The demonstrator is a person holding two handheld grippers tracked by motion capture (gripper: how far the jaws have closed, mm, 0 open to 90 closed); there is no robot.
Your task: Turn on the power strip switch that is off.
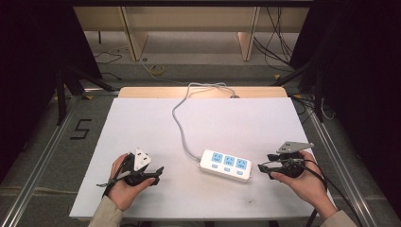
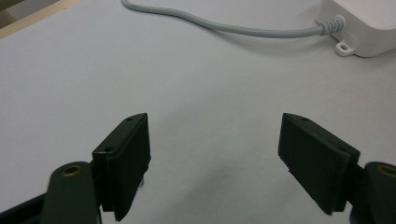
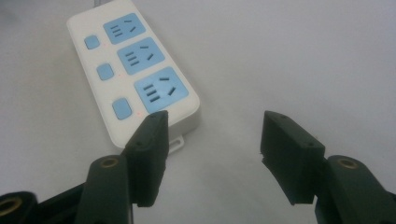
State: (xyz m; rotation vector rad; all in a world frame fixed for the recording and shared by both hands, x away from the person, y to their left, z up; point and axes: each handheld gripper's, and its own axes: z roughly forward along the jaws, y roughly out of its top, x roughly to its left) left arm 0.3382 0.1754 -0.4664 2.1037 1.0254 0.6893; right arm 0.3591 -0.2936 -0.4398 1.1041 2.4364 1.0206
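On the left of the high view the left gripper (image 1: 158, 171) rests low over the white tabletop (image 1: 142, 123), its jaws spread wide with nothing between them; its own view shows the two black pads apart over bare surface. To its right, roughly mid-table and toward the person's side, lies the power strip (image 1: 225, 165) — a white three-socket block with blue faces, flat on the tabletop, its grey cord (image 1: 178, 125) snaking away to the far edge. It looks like rigid moulded plastic, light for its bulk, smooth and a little slippery on its rounded sides, so the surest hold is probably across the narrow width of the body near one end; the stiff cord will likely tug back if the strip is moved. Farthest right, the right gripper (image 1: 261, 169) sits just beside the strip's near end, jaws standing wide and empty. The right gripper view shows the blue switches beside each socket and a small mounting tab at the end — details too small from above. The left gripper view shows the ribbed strain relief (image 2: 332, 24) where the cord enters.
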